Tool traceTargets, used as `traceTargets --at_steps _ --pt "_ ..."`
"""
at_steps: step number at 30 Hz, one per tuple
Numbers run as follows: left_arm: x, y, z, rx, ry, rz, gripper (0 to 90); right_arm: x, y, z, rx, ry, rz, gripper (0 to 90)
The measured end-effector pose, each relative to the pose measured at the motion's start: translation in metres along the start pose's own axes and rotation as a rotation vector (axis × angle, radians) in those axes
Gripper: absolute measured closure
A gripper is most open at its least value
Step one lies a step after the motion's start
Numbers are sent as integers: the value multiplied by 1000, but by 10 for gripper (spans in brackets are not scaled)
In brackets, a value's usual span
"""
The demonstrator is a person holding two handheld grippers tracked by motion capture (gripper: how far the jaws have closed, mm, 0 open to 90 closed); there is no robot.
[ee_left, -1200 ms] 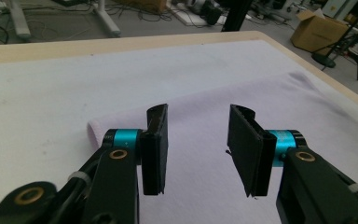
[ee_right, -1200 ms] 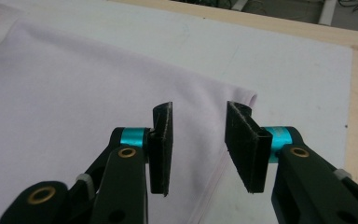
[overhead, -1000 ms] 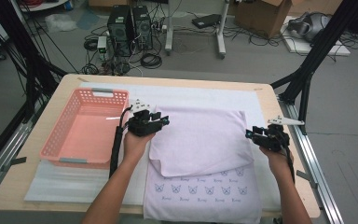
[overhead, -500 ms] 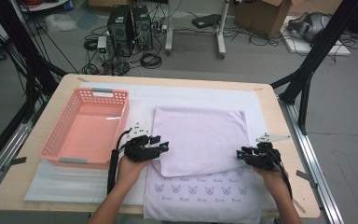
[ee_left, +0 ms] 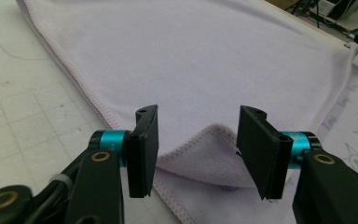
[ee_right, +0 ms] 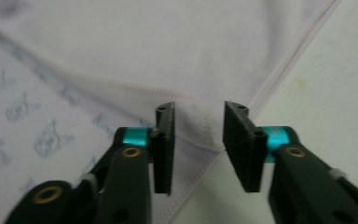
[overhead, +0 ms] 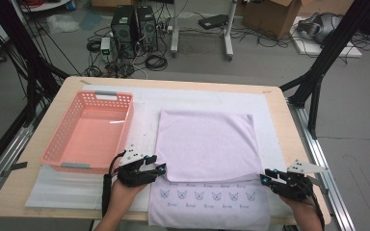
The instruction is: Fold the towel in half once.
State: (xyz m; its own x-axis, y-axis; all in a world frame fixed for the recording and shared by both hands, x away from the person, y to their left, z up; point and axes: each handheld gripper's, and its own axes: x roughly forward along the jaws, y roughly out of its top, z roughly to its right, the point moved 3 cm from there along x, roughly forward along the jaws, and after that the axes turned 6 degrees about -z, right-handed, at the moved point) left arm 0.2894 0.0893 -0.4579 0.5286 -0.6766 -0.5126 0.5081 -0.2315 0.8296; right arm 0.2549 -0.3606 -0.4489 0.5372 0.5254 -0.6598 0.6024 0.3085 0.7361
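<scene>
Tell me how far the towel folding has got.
Done: the lilac towel is folded once, its top layer lying flat and leaving a strip of cat prints bare along the near edge. In hand: the left gripper and right gripper, jaws just opening, stand over the folded layer's near corners without pinching them. Left: probably another fold, then perhaps into the pink basket.

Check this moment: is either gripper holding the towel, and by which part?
Nothing is held. The left gripper and right gripper both stand open, jaws having just opened, each with a folded-over corner of the lilac towel lying loose between its jaws.
</scene>
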Motion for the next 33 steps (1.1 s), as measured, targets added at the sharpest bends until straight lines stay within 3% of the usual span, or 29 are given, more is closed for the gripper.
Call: traceTargets --at_steps 1,4,9,11,14,16,18,25,33 --pt "1 1 0 0 -1 0 481 -2 4 -1 4 -1 30 588" --pt "8 1 4 3 -12 -20 478 4 12 -8 -14 7 41 563" --pt "17 -1 10 28 -12 -76 513 24 10 -14 -78 -29 -64 592" --pt "20 -1 12 41 7 -104 554 25 6 -12 -77 -25 -86 669" --pt "21 -2 14 31 29 -135 709 24 1 -10 -88 -12 -99 824" --pt "19 -3 13 13 39 -131 837 23 0 -10 -73 2 -90 842" --pt "13 -4 13 9 39 -119 879 22 -1 -9 -67 4 -86 845" --pt "-10 -7 13 -16 20 -54 880 14 -6 -12 -74 13 -74 845" --pt "-28 -20 27 -15 36 -18 886 1 -16 -24 -81 13 -60 846"
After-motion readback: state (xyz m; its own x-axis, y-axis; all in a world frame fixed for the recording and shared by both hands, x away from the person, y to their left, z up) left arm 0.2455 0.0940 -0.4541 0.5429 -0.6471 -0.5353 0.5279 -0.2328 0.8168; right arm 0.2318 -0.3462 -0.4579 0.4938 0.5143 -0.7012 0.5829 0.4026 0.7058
